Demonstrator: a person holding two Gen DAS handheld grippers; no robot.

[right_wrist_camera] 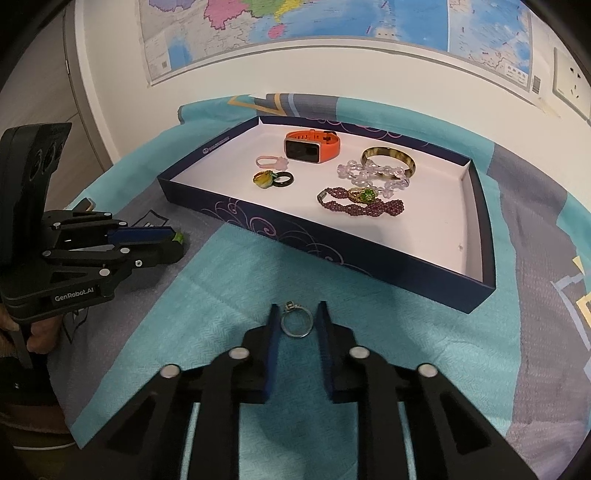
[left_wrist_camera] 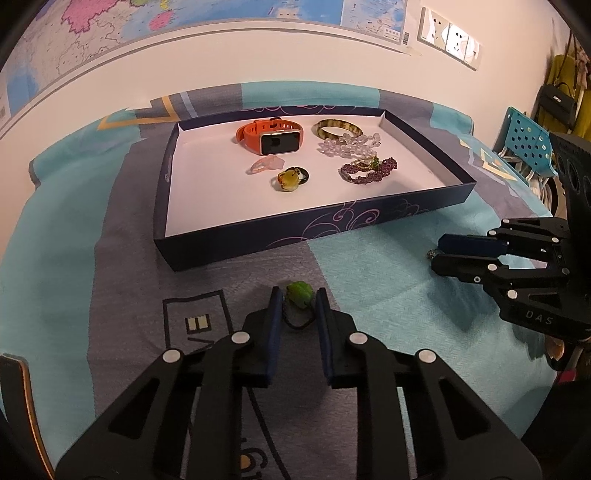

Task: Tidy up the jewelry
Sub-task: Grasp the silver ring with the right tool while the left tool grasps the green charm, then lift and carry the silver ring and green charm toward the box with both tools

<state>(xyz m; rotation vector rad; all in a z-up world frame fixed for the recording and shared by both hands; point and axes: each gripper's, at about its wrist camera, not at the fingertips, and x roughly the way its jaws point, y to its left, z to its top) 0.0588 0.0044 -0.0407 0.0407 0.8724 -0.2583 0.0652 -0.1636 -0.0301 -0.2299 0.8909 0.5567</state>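
A green pendant (left_wrist_camera: 300,293) on a black cord lies on the bedspread, and my left gripper (left_wrist_camera: 298,291) is shut on it, a blue pad on each side. The right wrist view shows that gripper (right_wrist_camera: 179,242) from the side with green at its tip. A silver ring (right_wrist_camera: 297,325) with a small stone sits between the pads of my right gripper (right_wrist_camera: 298,305), which is shut on it. Beyond both stands a dark blue box (left_wrist_camera: 258,236) holding an orange smartwatch (left_wrist_camera: 271,138), a bangle (left_wrist_camera: 338,127), clear beads (left_wrist_camera: 351,146), a purple bead bracelet (left_wrist_camera: 369,171) and small rings (left_wrist_camera: 288,179).
The box rests on a teal and grey bedspread (right_wrist_camera: 221,295) against a white wall with a map (right_wrist_camera: 295,22) and sockets (left_wrist_camera: 450,38). A blue perforated chair (left_wrist_camera: 528,140) and hanging bags stand off the right. A hand (right_wrist_camera: 37,332) holds the left gripper's handle.
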